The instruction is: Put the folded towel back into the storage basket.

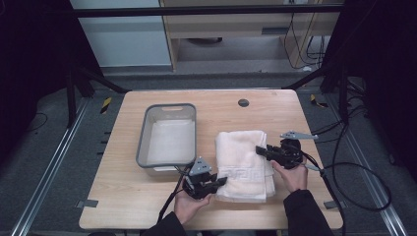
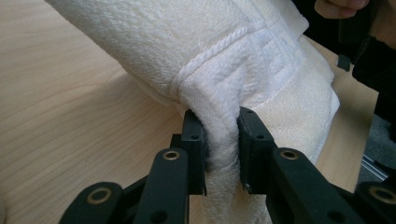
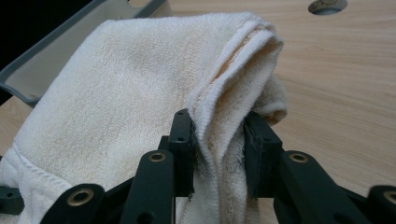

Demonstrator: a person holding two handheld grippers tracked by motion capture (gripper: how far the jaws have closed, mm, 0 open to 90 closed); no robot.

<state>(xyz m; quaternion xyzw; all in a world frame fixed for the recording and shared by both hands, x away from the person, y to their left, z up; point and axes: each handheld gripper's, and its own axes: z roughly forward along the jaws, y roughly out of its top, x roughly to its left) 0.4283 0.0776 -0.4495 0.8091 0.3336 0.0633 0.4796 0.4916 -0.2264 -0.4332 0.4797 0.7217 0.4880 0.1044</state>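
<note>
- Bin (image 1: pixel 142 142) sits left on the surface (image 1: pixel 123 196).
- Left gripper (image 1: pixel 222 181) pinches the towel's (image 1: pixel 243 162) near-left edge.
- Towel lies folded right of the bin.
- Right gripper (image 1: pixel 259 150) clamps its right edge.

Lab: wooden table (image 1: pixel 147 201) inside black frame (image 1: pixel 206 11), floor rails (image 1: pixel 46 172), cables (image 1: pixel 361 169)

Dark sleeves cover both forearms. Each hand-held gripper, left (image 1: pixel 222 181) and right (image 1: pixel 259 150), is black with brass-ringed screw holes, a grey three-cornered plate and a trailing black cable.
</note>
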